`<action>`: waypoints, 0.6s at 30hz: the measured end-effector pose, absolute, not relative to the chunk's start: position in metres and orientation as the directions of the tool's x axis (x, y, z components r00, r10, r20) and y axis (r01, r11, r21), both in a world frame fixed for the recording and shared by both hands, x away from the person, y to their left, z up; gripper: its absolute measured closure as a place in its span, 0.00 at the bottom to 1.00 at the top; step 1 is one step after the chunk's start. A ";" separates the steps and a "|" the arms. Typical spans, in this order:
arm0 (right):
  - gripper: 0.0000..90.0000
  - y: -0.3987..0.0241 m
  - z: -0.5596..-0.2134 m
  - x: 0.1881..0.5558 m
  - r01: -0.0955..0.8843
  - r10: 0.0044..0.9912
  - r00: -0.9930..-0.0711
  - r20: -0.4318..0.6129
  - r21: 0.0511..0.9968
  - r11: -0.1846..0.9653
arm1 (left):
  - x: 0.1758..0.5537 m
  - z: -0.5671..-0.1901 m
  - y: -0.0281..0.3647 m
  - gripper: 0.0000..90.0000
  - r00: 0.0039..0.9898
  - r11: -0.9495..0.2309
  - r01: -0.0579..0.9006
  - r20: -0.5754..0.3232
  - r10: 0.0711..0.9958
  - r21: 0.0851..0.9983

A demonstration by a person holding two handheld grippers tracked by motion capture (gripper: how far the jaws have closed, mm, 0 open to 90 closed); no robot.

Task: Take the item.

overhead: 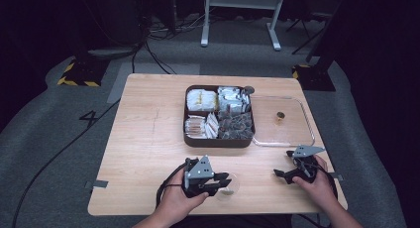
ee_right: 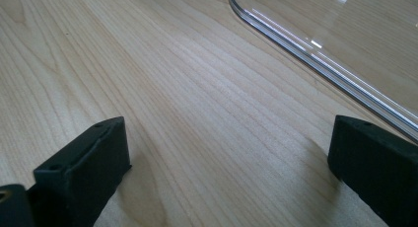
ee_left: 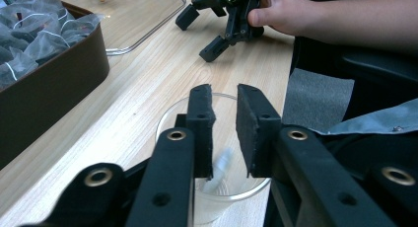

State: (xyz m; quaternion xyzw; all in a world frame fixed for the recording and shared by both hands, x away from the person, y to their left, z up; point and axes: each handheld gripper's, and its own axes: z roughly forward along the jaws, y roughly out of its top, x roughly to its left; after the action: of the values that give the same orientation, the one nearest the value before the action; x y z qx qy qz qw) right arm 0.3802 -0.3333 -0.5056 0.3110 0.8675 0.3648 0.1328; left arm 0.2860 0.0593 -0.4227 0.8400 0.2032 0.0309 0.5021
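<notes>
My left gripper (overhead: 229,180) is near the table's front edge, its jaws reaching over a clear glass cup (overhead: 229,188). In the left gripper view the jaws (ee_left: 224,96) stand a narrow gap apart above the cup (ee_left: 172,121), with nothing clamped between them. A small pale thing (ee_left: 220,168) lies inside the cup. My right gripper (overhead: 283,163) rests low at the front right, wide open over bare wood (ee_right: 226,143). It also appears farther off in the left gripper view (ee_left: 197,38), held by a hand.
A brown compartment box (overhead: 218,140) of wrapped sachets sits at mid table (ee_left: 59,84). Beside it on the right lies a clear tray (overhead: 308,124) with a small gold object (overhead: 280,117); its rim (ee_right: 315,54) runs just beyond my right jaws.
</notes>
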 end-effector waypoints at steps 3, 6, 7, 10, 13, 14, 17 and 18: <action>0.03 -0.333 -0.506 0.380 0.443 0.637 -0.771 -0.003 0.716 0.540 | 0.287 -0.423 0.060 0.78 0.914 -0.418 0.309 -0.145 0.378 0.854; 0.03 -0.333 -0.506 0.380 0.443 0.637 -0.771 -0.004 0.716 0.540 | 0.289 -0.422 0.061 0.73 0.911 -0.417 0.310 -0.140 0.389 0.854; 0.03 -0.333 -0.506 0.380 0.443 0.637 -0.771 -0.004 0.716 0.540 | 0.290 -0.422 0.061 0.71 0.908 -0.416 0.316 -0.144 0.393 0.853; 0.03 -0.333 -0.506 0.380 0.443 0.636 -0.771 -0.004 0.716 0.540 | 0.292 -0.420 0.062 0.64 0.902 -0.418 0.311 -0.127 0.413 0.853; 0.03 -0.333 -0.506 0.380 0.443 0.637 -0.771 -0.003 0.716 0.540 | 0.294 -0.415 0.068 0.58 0.894 -0.419 0.313 -0.115 0.434 0.852; 0.03 -0.333 -0.506 0.380 0.443 0.637 -0.771 -0.003 0.716 0.540 | 0.295 -0.414 0.070 0.56 0.889 -0.420 0.312 -0.106 0.446 0.852; 0.03 -0.333 -0.506 0.380 0.443 0.637 -0.771 -0.003 0.716 0.540 | 0.297 -0.409 0.079 0.53 0.874 -0.426 0.306 -0.074 0.480 0.852; 0.03 -0.333 -0.506 0.380 0.443 0.637 -0.771 -0.003 0.716 0.540 | 0.298 -0.407 0.082 0.52 0.870 -0.424 0.309 -0.073 0.488 0.851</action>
State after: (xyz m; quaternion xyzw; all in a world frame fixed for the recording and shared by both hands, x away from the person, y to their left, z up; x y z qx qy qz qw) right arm 0.3802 -0.3333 -0.5056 0.3111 0.8675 0.3648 0.1328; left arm 0.2978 0.0820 -0.4073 0.8387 0.2378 0.0931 0.4810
